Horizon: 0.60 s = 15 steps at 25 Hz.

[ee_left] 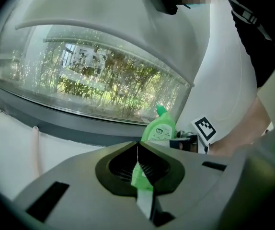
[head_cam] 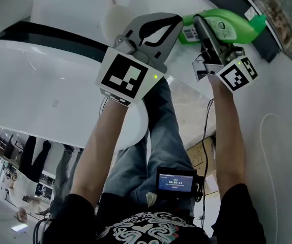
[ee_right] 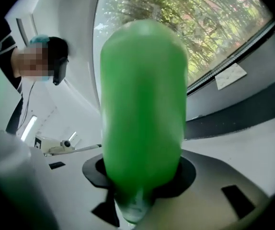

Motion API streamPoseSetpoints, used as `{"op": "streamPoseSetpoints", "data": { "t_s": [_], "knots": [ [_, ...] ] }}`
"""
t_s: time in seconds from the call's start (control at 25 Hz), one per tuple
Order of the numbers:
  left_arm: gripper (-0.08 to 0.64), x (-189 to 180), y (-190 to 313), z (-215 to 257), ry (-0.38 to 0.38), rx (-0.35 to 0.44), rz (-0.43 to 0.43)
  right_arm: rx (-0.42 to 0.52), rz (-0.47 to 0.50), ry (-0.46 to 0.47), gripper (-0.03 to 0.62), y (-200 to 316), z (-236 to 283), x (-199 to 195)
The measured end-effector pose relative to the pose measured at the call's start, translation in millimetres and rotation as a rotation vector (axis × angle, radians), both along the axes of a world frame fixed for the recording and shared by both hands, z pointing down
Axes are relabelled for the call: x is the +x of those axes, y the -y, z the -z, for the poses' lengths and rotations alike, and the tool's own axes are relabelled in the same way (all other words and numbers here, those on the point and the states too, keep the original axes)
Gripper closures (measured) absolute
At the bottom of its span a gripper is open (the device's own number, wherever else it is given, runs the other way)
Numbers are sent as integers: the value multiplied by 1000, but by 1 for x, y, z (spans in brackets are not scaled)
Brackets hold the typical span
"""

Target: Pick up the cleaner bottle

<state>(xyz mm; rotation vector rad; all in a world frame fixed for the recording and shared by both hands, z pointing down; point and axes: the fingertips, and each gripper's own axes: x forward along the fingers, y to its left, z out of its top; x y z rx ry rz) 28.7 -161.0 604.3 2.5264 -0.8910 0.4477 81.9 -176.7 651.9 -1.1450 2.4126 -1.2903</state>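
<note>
The right gripper (head_cam: 203, 29) is clamped on the green cleaner bottle (head_cam: 232, 28). The left gripper (head_cam: 156, 29) has its jaws together, holding nothing. The grasp looks made, so the next move calls for a steady lift.

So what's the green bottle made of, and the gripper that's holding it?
The bottle looks like plastic: bright green, smooth and a bit shiny, with a printed label stuck on. The right gripper, shut on it, looks like hard grey plastic with a dull finish. Its black pads may be rubber, but that's only a guess.

window (ee_left: 104, 80) stands close behind the bottle (head_cam: 240, 29).
</note>
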Motion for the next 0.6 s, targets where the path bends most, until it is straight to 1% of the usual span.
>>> {"op": "streamPoseSetpoints", "data": {
  "t_s": [0.32, 0.6],
  "knots": [
    [543, -11, -2, 3, 3, 2, 16, -76, -112, 124, 388, -6, 4, 10],
    [543, -20, -10, 19, 11, 12, 8, -86, -165, 215, 388, -7, 29, 3]
  ]
}}
